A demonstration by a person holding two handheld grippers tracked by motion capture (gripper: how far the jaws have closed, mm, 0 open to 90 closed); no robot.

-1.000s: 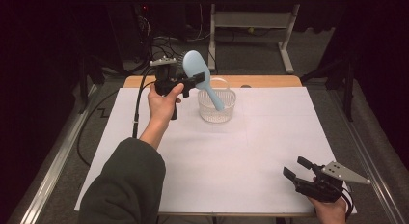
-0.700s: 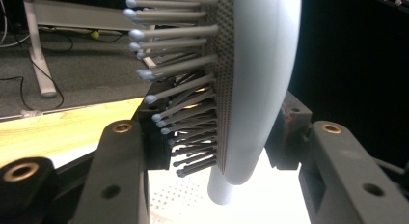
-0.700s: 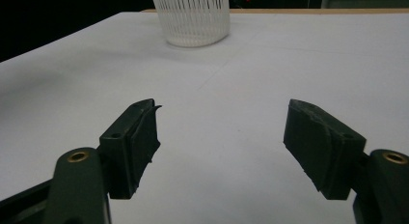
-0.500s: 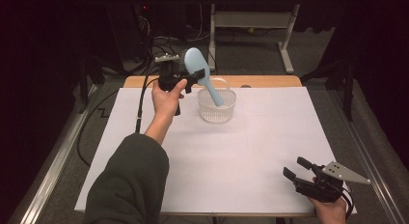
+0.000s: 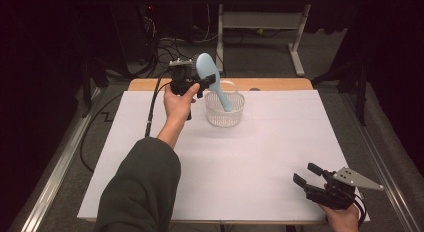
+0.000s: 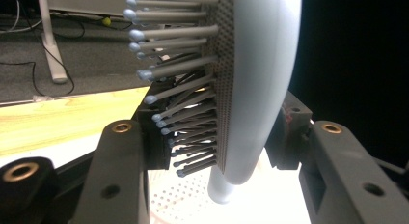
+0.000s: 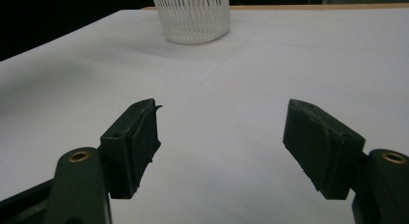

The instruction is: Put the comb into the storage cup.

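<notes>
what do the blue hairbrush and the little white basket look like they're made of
Hairbrush: likely plastic, a smooth pale blue back with a soft sheen; thin grey bristles ending in rounded tips stand in a dotted pad, perhaps rubbery. Basket: probably thin, white, partly see-through plastic, with slotted walls and a hoop handle.

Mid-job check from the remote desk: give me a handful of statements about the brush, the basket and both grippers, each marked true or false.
1. The left gripper is clamped on the light blue hairbrush. True.
2. The hairbrush lies flat on the table. False: it is held up, its handle pointing down into the white basket.
3. The right gripper holds the basket. False: its jaws stand open and empty near the table's front right corner.
4. The basket stands upright on the white table cover. True.
5. The brush's bristles are black. False: in the left gripper view they are grey with pale tips.
</notes>
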